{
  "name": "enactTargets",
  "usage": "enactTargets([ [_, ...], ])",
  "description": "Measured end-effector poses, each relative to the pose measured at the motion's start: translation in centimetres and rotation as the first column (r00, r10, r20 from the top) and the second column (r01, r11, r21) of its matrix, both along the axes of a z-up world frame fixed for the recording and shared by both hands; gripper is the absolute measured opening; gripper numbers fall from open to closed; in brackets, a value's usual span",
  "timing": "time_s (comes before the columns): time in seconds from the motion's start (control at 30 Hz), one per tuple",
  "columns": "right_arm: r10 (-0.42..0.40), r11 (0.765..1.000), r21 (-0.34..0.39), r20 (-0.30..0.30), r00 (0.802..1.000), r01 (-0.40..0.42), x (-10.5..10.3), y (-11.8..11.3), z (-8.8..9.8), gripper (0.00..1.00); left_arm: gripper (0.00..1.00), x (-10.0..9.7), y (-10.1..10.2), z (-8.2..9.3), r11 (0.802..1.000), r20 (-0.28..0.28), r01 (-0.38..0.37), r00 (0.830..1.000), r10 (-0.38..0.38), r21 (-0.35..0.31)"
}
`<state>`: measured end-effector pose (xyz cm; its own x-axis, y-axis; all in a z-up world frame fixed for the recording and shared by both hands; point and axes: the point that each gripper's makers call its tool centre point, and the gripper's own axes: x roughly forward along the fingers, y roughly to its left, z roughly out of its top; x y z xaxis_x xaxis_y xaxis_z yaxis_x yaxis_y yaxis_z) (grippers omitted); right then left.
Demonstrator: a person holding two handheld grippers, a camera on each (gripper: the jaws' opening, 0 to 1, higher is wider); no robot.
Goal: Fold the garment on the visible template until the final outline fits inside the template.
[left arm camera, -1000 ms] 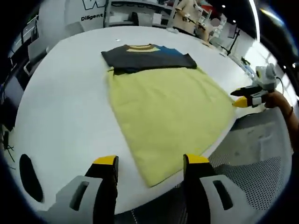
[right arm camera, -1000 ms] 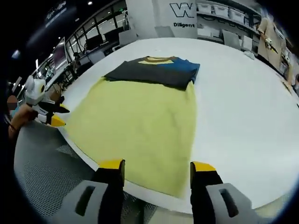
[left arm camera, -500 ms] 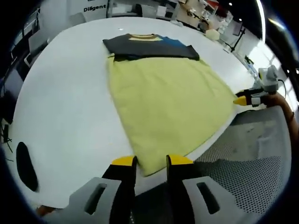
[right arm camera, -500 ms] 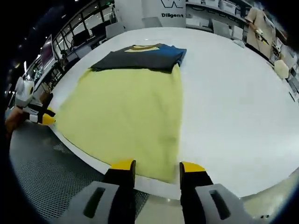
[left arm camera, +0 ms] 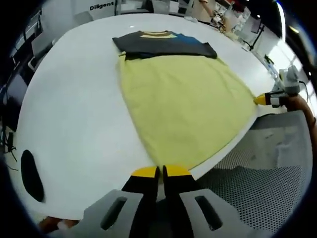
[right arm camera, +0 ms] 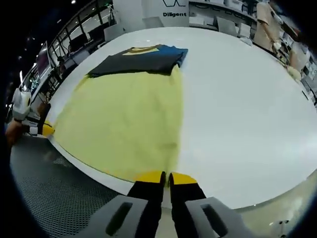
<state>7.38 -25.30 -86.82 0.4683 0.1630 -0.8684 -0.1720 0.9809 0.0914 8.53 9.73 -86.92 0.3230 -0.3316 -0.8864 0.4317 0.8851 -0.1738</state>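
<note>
On the white round table (left arm camera: 74, 114), a dark oval mark (left arm camera: 28, 174) sits near the left rim, broad bare surface runs to the yellow template cloth (left arm camera: 183, 106), and the folded dark garment (left arm camera: 163, 43) lies across the cloth's far end, with chairs and desks (right arm camera: 94, 37) crowding the room beyond. The left gripper (left arm camera: 159, 171) has its yellow-tipped jaws pressed together at the cloth's near corner at the table edge, seemingly pinching it, with grey mesh flooring (left arm camera: 257, 183) open to the right. In the right gripper view the right gripper (right arm camera: 166, 176) likewise closes its jaws on the cloth's other near corner, bare table stretching right.
</note>
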Motion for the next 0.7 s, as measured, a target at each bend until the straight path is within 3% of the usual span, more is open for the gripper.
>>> enactTargets([
  [0.7, 0.07, 0.996, -0.05, -0.053, 0.996, -0.073, -1.8, 0.6, 0.9, 0.0, 0.02, -1.2, 0.8, 0.1, 0.996, -0.035, 0.081, 0.996, -0.079, 0.039],
])
